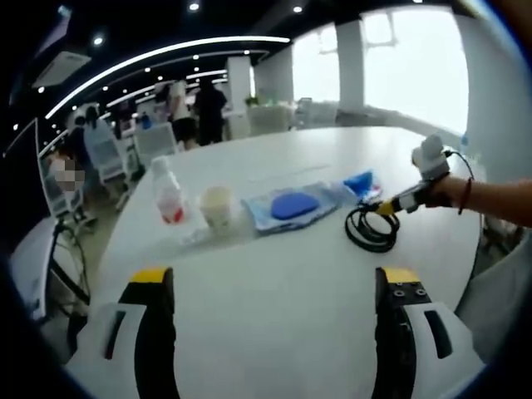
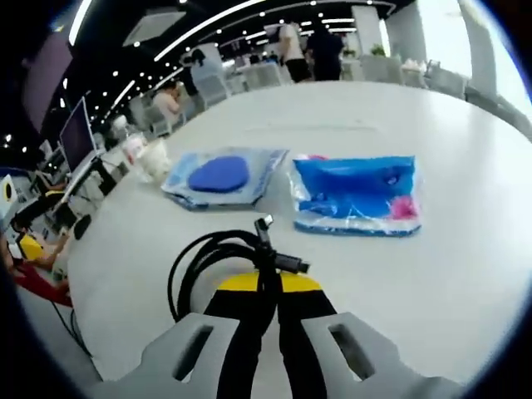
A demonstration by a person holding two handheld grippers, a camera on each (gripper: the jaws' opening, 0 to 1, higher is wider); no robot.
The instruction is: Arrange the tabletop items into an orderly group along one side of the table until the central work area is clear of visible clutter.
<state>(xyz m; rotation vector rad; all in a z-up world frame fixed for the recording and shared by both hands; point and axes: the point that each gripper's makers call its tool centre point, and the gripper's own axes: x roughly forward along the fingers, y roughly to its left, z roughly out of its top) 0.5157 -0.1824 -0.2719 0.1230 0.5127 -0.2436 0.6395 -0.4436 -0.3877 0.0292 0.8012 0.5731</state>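
2 packets [image 2: 356, 195] lie beyond right fingers [image 2: 268, 287] clamping cable [image 2: 218, 258]; left fingers [image 1: 274, 278] spread.

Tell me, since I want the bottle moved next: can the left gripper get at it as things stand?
Probably yes. The left gripper is open and holds nothing, and bare table lies between it and the bottle, which stands beside the cup.
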